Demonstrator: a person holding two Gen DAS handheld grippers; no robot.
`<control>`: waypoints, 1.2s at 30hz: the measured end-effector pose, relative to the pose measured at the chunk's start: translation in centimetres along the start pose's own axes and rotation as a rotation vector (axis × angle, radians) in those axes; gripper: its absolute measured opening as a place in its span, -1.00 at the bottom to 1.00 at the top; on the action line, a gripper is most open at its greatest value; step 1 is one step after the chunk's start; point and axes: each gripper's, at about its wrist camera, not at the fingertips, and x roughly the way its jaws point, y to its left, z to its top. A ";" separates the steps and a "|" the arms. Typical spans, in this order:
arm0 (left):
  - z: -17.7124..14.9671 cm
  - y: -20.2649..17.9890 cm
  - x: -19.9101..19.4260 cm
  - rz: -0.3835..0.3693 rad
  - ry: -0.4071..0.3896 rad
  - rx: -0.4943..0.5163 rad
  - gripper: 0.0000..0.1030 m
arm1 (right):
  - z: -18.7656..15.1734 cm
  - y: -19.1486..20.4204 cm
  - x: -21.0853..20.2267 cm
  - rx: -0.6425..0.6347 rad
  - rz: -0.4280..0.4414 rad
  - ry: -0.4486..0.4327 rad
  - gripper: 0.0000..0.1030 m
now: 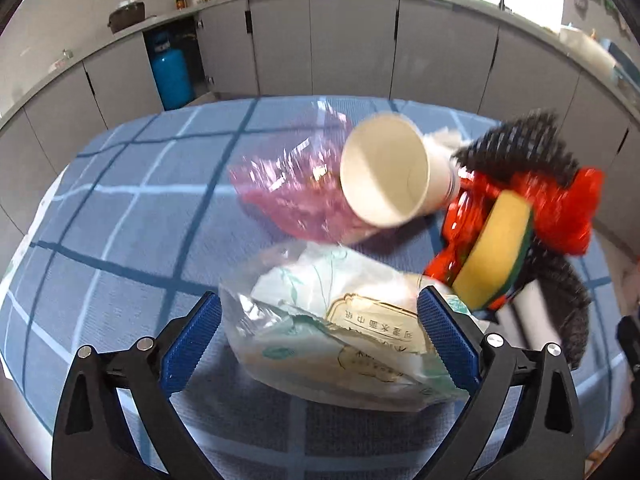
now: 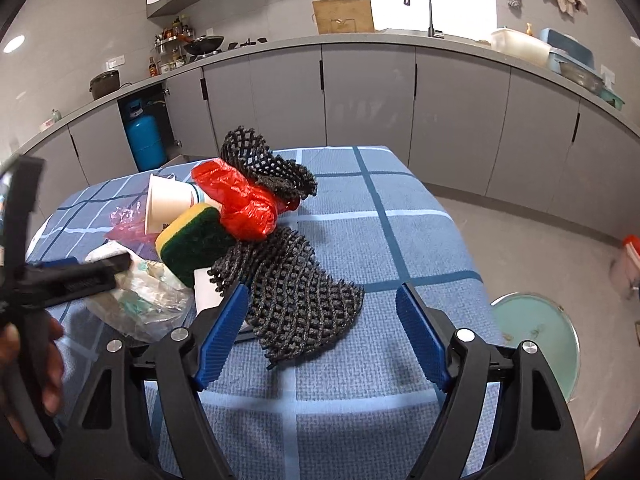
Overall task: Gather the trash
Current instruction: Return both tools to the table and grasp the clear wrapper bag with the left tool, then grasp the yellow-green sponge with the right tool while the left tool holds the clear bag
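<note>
A pile of trash lies on the blue checked tablecloth [image 2: 360,360]. My left gripper [image 1: 320,336] is open, its blue pads on either side of a clear plastic wrapper with paper inside [image 1: 332,328]. Beyond it lie a pink plastic bag [image 1: 288,188], a white paper cup on its side [image 1: 388,172], a yellow-green sponge [image 1: 492,252], a red plastic bag [image 1: 560,208] and black foam netting [image 1: 520,144]. My right gripper [image 2: 320,320] is open, with a black foam net [image 2: 296,300] between its pads. The left gripper also shows in the right wrist view [image 2: 68,276].
A bin with a pale green lid [image 2: 536,336] stands on the floor right of the table. Grey kitchen cabinets [image 2: 360,100] run along the back, with a blue gas cylinder [image 2: 144,140] in an open bay. A red-lidded container [image 2: 630,260] sits on the floor far right.
</note>
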 end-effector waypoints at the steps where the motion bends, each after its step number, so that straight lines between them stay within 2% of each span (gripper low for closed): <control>1: -0.2 0.0 0.3 0.010 0.003 0.005 0.88 | 0.0 -0.1 0.0 0.000 0.003 0.001 0.47; 3: -0.3 0.1 0.4 -0.001 -0.006 0.011 0.85 | 0.1 -0.1 0.1 0.002 0.009 0.002 0.47; 5: -0.4 0.0 0.3 0.000 -0.012 0.031 0.75 | 0.2 0.0 0.2 0.002 0.014 0.000 0.47; 6: -0.6 -0.1 0.3 -0.001 -0.010 0.042 0.63 | 0.2 0.0 0.2 0.002 0.016 -0.001 0.48; 7: -0.8 -0.1 0.3 -0.019 -0.004 0.046 0.24 | 0.2 0.1 0.3 0.003 0.018 -0.001 0.48; 8: -1.0 -0.2 0.2 -0.039 0.007 0.054 0.07 | 0.3 0.2 0.4 0.004 0.021 0.000 0.48; 10: -1.5 -0.5 -0.1 -0.039 0.006 0.082 0.00 | 0.3 0.5 0.3 -0.002 0.025 0.001 0.48; 11: -1.7 -0.6 -0.5 -0.046 0.005 0.091 -0.35 | 0.4 0.6 0.3 -0.005 0.027 -0.001 0.48; 12: -1.8 -0.5 -0.6 -0.069 0.013 0.091 -0.84 | 0.5 0.8 0.2 -0.008 0.029 -0.005 0.48; 13: -2.0 -0.3 -0.7 -0.108 0.035 0.082 -0.87 | 0.5 0.9 0.2 -0.009 0.031 -0.009 0.49; 16: -2.2 0.0 -1.4 -0.126 0.013 0.096 -0.94 | 0.7 1.4 0.2 -0.011 0.042 -0.010 0.50; 22: -2.1 1.2 -3.7 -0.123 -0.041 0.098 -0.97 | 1.4 3.1 -0.1 -0.031 0.071 -0.026 0.50; 29: -0.3 5.1 -6.4 -0.024 -0.166 0.090 -0.98 | 2.5 6.4 0.7 -0.067 0.117 -0.035 0.50; 32: 0.4 6.3 -6.8 0.006 -0.188 0.082 -0.98 | 2.8 8.3 2.0 -0.090 0.110 -0.022 0.47; 36: 1.0 7.6 -7.1 0.056 -0.223 0.071 -0.98 | 3.2 10.2 3.8 -0.104 0.095 0.003 0.27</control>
